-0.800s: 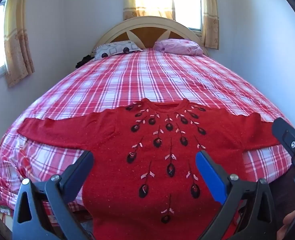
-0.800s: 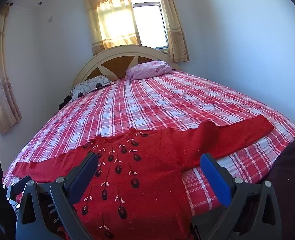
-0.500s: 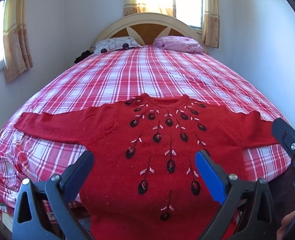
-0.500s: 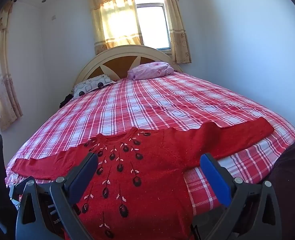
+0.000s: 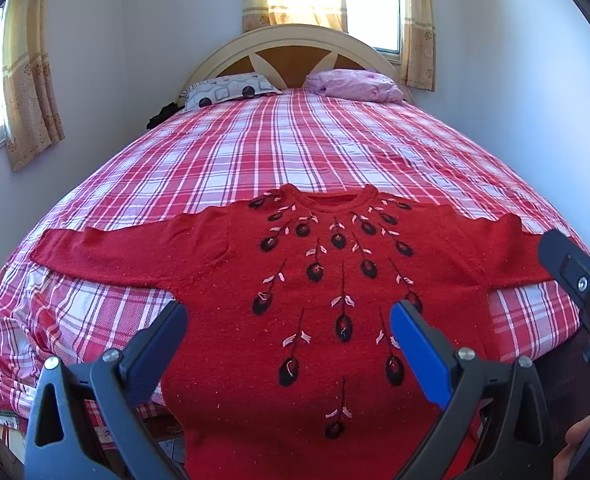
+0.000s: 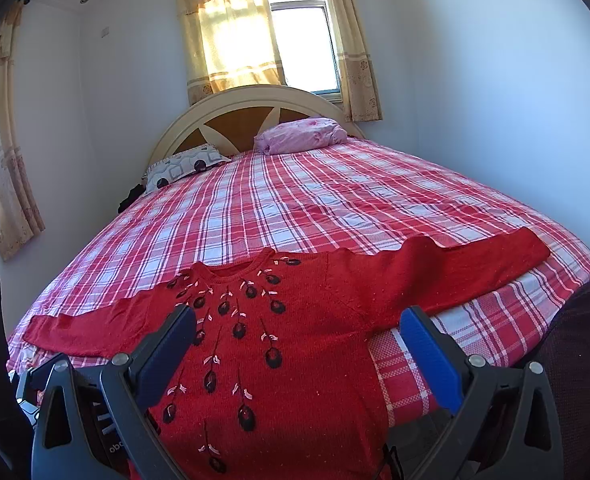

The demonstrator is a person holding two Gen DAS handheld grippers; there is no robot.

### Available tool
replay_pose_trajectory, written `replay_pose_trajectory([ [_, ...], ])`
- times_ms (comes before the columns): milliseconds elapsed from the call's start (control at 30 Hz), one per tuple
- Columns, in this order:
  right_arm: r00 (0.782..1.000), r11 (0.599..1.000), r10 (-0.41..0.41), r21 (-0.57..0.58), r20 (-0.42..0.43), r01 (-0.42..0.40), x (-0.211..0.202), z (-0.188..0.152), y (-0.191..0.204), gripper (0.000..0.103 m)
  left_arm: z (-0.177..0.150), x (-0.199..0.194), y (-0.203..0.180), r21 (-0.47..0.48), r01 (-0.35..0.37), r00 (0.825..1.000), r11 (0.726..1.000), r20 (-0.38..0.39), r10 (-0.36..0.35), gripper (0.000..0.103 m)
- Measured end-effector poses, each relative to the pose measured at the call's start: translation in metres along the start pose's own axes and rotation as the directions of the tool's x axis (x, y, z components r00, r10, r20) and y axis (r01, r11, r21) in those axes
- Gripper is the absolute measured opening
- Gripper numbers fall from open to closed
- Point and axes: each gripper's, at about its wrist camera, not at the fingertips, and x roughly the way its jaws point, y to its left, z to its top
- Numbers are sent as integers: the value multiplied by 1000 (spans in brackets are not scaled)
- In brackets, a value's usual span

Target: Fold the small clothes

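Note:
A red knit sweater with dark embroidered flowers lies flat, front up, at the foot of the bed, both sleeves spread out sideways. Its hem hangs over the bed's near edge. It also shows in the right wrist view. My left gripper is open and empty, held above the sweater's lower body. My right gripper is open and empty, above the sweater's lower right side. The right gripper's body shows at the right edge of the left wrist view.
The bed has a red and white plaid sheet. A patterned pillow and a pink pillow lie by the cream headboard. Walls stand close on both sides. A dark object sits at the bed's far left edge.
Both grippers have tilted up and drawn back slightly, so the sweater sits lower in both views. Both stay open. The sweater has not moved.

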Motion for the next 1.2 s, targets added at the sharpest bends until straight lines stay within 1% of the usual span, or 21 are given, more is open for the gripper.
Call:
replay_pose_trajectory([
  [1200, 1000, 1000, -3, -5, -23, 2, 5, -7, 1, 102, -3, 2, 7, -9, -21, 1000, 1000, -15, 21, 103],
])
